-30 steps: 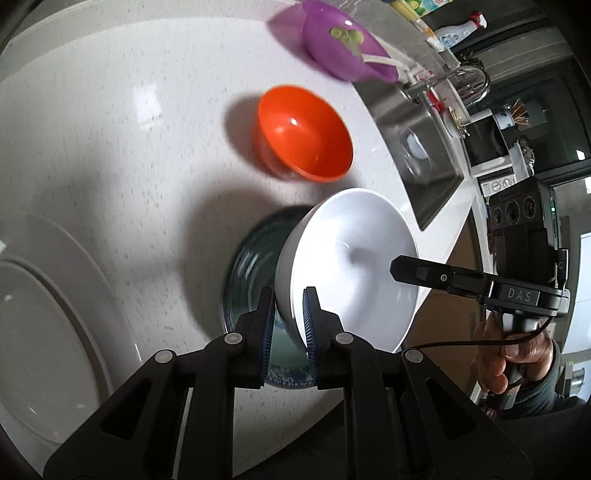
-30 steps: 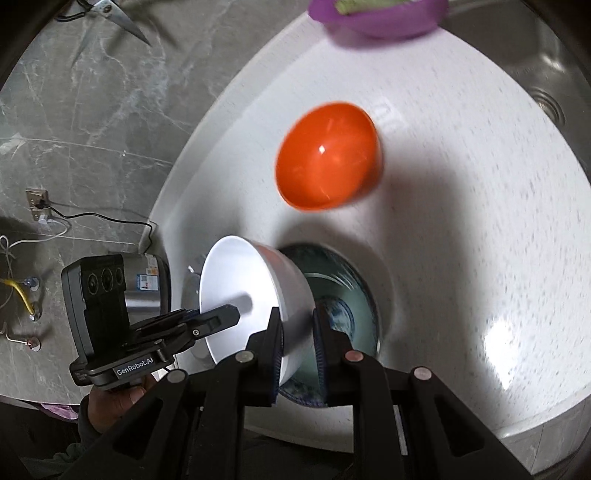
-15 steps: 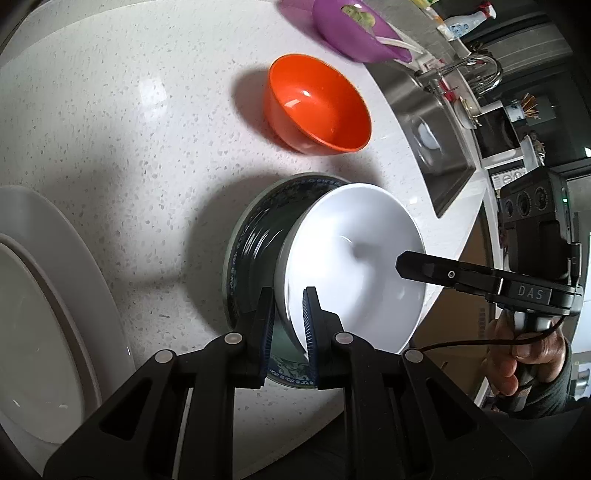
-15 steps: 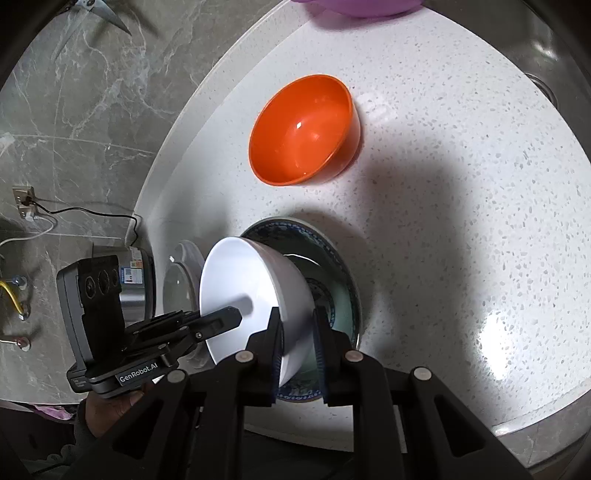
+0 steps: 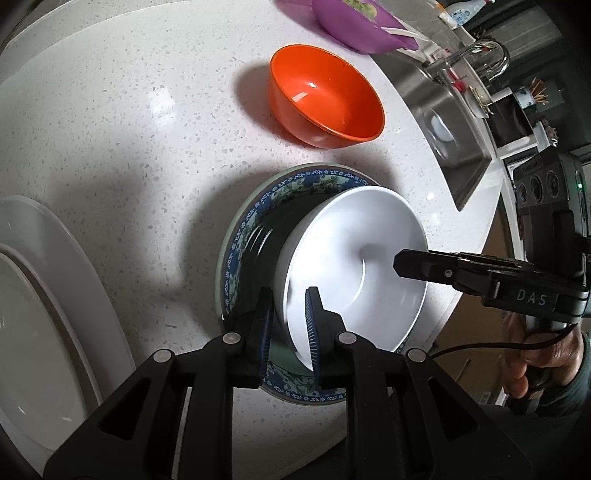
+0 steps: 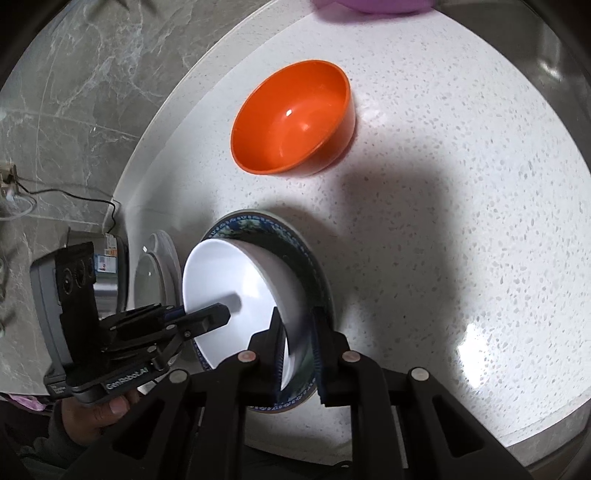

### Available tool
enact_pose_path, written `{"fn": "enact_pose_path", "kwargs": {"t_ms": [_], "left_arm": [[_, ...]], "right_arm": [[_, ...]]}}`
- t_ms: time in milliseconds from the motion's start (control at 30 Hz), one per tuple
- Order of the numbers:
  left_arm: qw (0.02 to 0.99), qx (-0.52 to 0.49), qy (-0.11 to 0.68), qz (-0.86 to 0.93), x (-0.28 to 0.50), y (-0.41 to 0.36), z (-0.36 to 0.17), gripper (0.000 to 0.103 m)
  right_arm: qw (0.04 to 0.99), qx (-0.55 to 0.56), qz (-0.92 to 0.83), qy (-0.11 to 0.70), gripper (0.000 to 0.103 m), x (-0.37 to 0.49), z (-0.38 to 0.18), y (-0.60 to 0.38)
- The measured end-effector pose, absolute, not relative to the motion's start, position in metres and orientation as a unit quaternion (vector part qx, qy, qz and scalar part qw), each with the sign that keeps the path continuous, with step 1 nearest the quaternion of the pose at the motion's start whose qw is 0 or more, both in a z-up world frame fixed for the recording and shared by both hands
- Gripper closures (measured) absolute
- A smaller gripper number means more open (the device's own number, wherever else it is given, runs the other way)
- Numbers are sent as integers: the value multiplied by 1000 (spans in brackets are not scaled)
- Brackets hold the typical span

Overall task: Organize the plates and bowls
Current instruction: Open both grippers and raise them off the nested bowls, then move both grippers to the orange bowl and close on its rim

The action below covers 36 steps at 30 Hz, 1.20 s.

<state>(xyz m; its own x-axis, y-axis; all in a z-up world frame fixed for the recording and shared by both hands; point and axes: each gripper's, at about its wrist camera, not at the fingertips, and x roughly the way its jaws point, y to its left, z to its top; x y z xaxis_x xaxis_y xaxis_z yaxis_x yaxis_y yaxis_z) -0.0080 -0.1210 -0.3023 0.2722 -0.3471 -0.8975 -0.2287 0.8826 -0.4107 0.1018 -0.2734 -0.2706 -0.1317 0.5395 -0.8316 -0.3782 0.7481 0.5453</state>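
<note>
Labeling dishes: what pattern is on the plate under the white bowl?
Blue-and-green floral rim band on the plate, dark centre; clearest in the left wrist view.

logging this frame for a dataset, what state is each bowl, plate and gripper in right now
white bowl: upright, empty, over the patterned plate, rim gripped from both sides
patterned plate: flat on the counter
orange bowl: upright, empty, standing alone
purple bowl: partly out of view
white plates: stacked, empty
left gripper: shut on the white bowl
right gripper: shut on the white bowl
</note>
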Motion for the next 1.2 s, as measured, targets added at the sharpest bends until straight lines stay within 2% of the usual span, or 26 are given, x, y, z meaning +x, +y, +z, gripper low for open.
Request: {"fn": "enact_pose_path", "kwargs": {"t_ms": [100,133,167,233,433,500,533,567,600,633,667,700,767,833,1000,1100,1167,1200], "left_arm": [[769,-233,594,-45,-12,-120,-296,75],[772,-227,592,-46,-13,-121,-293,68],[776,-224,587,-50,-13,-122,-289,53],[786,-223,575,-52,-15,-120,-280,36],[794,-263,545,-50,-20,-97,-261,33],[798,-279,532,-50,-23,-88,-256,33],[801,-293,520,-48,-23,-81,-253,33],[802,-301,513,-45,-27,-75,-251,27],[805,-310,505,-41,-28,-68,-250,23],[807,-321,495,-36,-29,-63,-249,15],[807,-328,490,-34,-29,-59,-247,5],[807,-331,488,-32,-28,-55,-246,2],[806,-330,491,-31,-24,-48,-245,1],[801,-329,500,-31,-17,-46,-247,1],[794,-329,510,-43,21,-37,-236,1],[793,-329,512,-32,52,-29,-237,2],[795,-311,520,-34,71,-31,-242,3],[795,-298,527,-35,82,-34,-246,3]], "right_arm": [[663,38,349,661,88,98,-267,-266],[665,33,349,659,88,97,-267,-265],[667,26,349,658,90,96,-267,-263],[671,14,349,654,90,95,-266,-260],[676,-7,346,651,88,92,-263,-254],[675,0,350,649,81,92,-259,-256],[675,8,355,646,71,92,-256,-258],[676,17,361,642,59,91,-252,-260],[678,26,369,635,53,90,-247,-262],[682,32,375,628,41,89,-242,-265],[686,40,382,618,34,88,-236,-268],[690,52,393,606,32,88,-230,-272],[698,71,410,582,19,90,-218,-280],[706,93,419,563,14,98,-210,-293],[728,132,381,555,14,140,-208,-328],[723,172,371,557,18,170,-219,-343],[712,187,373,564,30,186,-229,-343],[707,186,376,569,33,192,-235,-340]]}}
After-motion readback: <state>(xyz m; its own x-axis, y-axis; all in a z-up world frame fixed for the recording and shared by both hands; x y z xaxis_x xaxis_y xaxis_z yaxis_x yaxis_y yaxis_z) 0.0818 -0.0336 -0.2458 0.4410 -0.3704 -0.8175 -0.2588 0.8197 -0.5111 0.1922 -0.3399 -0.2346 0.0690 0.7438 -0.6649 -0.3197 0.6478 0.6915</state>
